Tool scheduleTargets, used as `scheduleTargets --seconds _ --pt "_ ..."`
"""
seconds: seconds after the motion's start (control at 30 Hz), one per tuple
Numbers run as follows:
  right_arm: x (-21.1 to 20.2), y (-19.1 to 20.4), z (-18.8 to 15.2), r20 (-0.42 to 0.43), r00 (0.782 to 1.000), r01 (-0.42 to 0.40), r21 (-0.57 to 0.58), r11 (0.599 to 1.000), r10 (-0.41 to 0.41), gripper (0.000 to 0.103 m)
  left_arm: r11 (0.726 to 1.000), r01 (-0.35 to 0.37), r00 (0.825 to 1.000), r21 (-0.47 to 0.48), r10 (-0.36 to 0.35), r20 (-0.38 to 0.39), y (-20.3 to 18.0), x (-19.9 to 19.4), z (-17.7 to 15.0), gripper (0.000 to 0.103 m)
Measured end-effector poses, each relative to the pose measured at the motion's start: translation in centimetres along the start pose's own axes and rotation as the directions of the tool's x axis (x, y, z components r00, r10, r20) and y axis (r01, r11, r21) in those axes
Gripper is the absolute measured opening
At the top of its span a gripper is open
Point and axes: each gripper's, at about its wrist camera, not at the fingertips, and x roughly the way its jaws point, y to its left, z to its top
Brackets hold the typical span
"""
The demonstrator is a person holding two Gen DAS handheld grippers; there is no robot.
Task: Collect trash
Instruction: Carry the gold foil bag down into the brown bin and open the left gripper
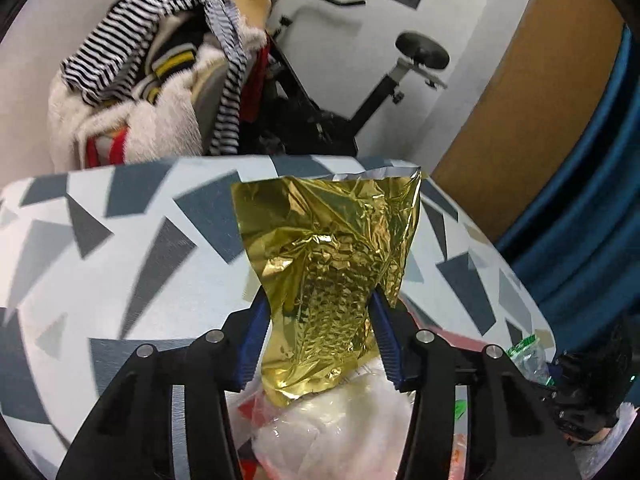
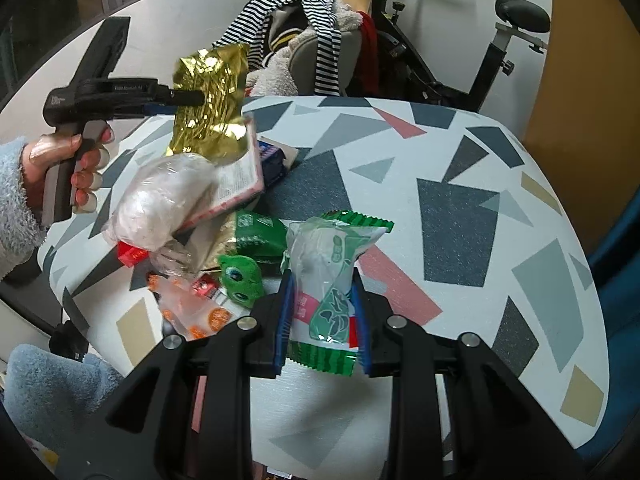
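Note:
My left gripper (image 1: pixel 320 304) is shut on a crumpled gold foil wrapper (image 1: pixel 332 248) and holds it up above the table; the wrapper also shows in the right wrist view (image 2: pixel 210 100), above a clear plastic bag (image 2: pixel 160 204). My right gripper (image 2: pixel 322 284) is shut on a green and white snack wrapper (image 2: pixel 332 276), held just above the patterned table (image 2: pixel 460 208). A heap of trash lies at the table's left front: a green packet (image 2: pixel 256 232), a green round toy-like piece (image 2: pixel 240 280), an orange printed bag (image 2: pixel 192 312), a pink-edged packet (image 2: pixel 240 176).
A chair piled with striped and fluffy clothes (image 2: pixel 308 40) stands behind the table, with an exercise bike (image 2: pixel 492 60) beside it. A wooden panel (image 1: pixel 520 100) and a blue curtain (image 1: pixel 592 216) are to the right. White bags (image 1: pixel 332 412) lie under my left gripper.

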Motion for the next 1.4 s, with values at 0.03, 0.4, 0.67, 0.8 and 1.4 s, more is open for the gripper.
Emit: scheduleTargets --seconds 0.03,0.4,0.67,0.8,1.4 --pt "-0.3 0.2 0.1 0.004 1.000 -0.002 -0.003 1.000 0.002 0.029 1.000 -0.004 1.000 0.003 0.004 0.019 -0.1 -1.0 0.3 0.047" --pt "-4.4 3.2 0.0 0.044 0.999 -0.021 -0.041 0.999 0.023 0.029 0.992 -0.026 0.994 0.121 0.013 0.110 -4.8 -11.0 -1.6 0.047" --pt "-7.0 5.7 -2.4 0.048 0.997 -0.049 -0.075 0.996 0.052 0.029 0.991 -0.008 0.998 0.134 0.000 0.063 -8.0 -15.9 -12.9 0.047" --pt "-7.7 7.5 -4.7 0.036 0.996 -0.079 -0.087 0.993 0.082 0.029 0.997 0.009 1.000 0.075 -0.008 -0.014 -8.3 -16.6 -20.1 0.047" --pt "-7.9 10.3 -10.3 -0.029 0.992 -0.125 -0.130 0.984 0.123 0.029 0.997 -0.029 0.958 0.065 0.047 -0.282 -7.6 -10.5 -34.2 0.051"
